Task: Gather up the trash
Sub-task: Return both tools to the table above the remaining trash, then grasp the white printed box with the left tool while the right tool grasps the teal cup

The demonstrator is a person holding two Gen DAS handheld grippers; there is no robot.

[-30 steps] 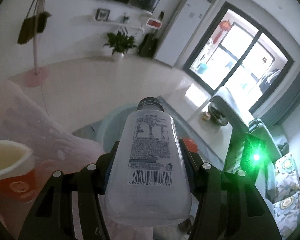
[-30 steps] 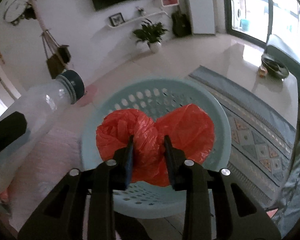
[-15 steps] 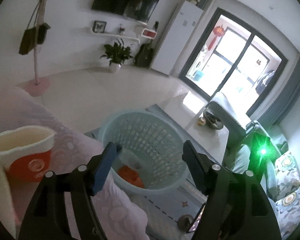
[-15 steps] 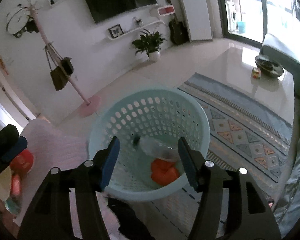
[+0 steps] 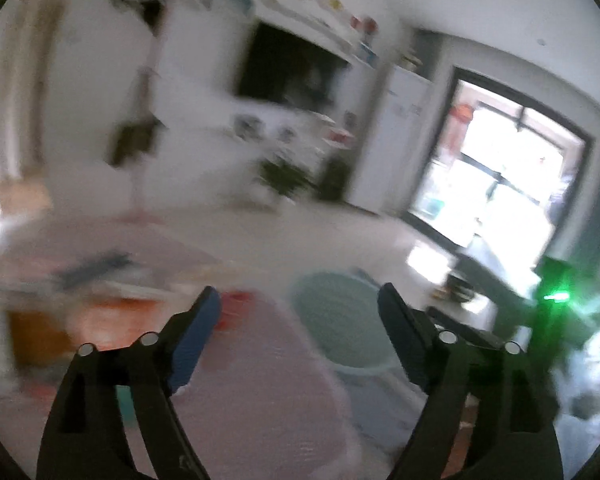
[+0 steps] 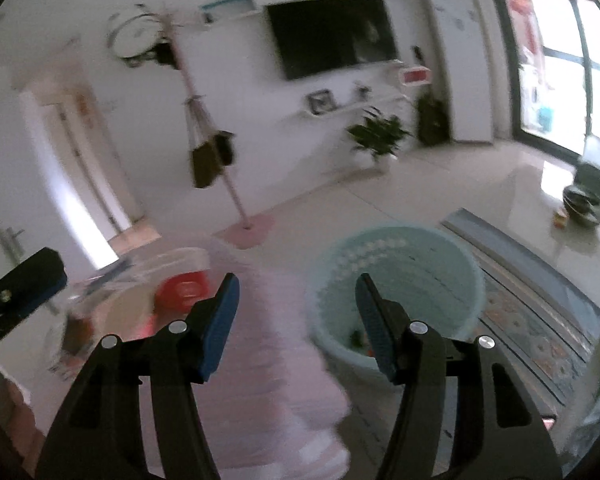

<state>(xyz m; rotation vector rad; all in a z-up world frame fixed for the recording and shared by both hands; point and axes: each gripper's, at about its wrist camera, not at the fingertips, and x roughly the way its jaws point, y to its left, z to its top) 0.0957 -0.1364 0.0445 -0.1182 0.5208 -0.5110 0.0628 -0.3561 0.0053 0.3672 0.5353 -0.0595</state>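
Observation:
A pale teal perforated basket (image 6: 452,248) stands on the floor beside a table with a pink cloth (image 6: 260,360); a bit of red trash and a dark cap show at its bottom. It also shows blurred in the left wrist view (image 5: 340,320). My right gripper (image 6: 296,304) is open and empty, raised above the table edge and basket. My left gripper (image 5: 298,320) is open and empty, above the pink cloth (image 5: 260,400), left of the basket. Its tip also shows at the left edge of the right wrist view (image 6: 24,284). A red cup (image 6: 180,290) sits on the table among blurred clutter.
A coat stand (image 6: 228,184) with hanging bags rises behind the table. A patterned rug (image 6: 540,300) lies under the basket. A potted plant (image 6: 376,136), a wall TV (image 6: 332,36) and a glass door (image 6: 560,72) are farther off. A low table with a bowl (image 6: 584,200) is at right.
Both grippers let go of the bottle and the red bag, which dropped into the basket. Both then opened wide, rose and swung left towards the table.

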